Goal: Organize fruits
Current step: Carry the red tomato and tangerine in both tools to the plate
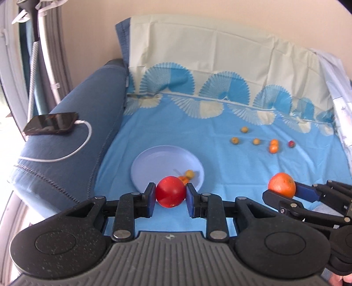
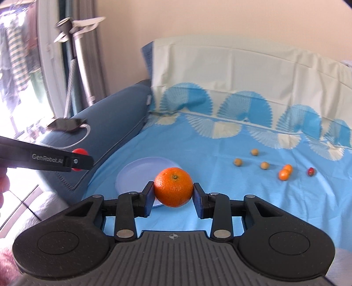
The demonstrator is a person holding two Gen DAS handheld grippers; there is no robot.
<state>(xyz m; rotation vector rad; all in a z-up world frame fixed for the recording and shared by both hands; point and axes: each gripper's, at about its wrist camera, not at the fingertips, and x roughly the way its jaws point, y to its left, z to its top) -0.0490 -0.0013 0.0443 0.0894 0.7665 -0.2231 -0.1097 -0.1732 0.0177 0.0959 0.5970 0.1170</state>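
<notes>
We carry the round red tomato [image 1: 170, 191] clamped in the left gripper [image 1: 170, 193] and the dimpled orange mandarin [image 2: 173, 187] clamped in the right gripper [image 2: 173, 191], both likely bound for the pale lilac plastic plate [image 1: 154, 160].

A black phone [image 1: 51, 123] lies on the dark blue armrest [image 1: 72, 154] to my left, its white cable [image 1: 72, 151] looping beside it. Grey curtains [image 1: 55, 44] hang behind, near the beige wall [image 1: 198, 8].
</notes>
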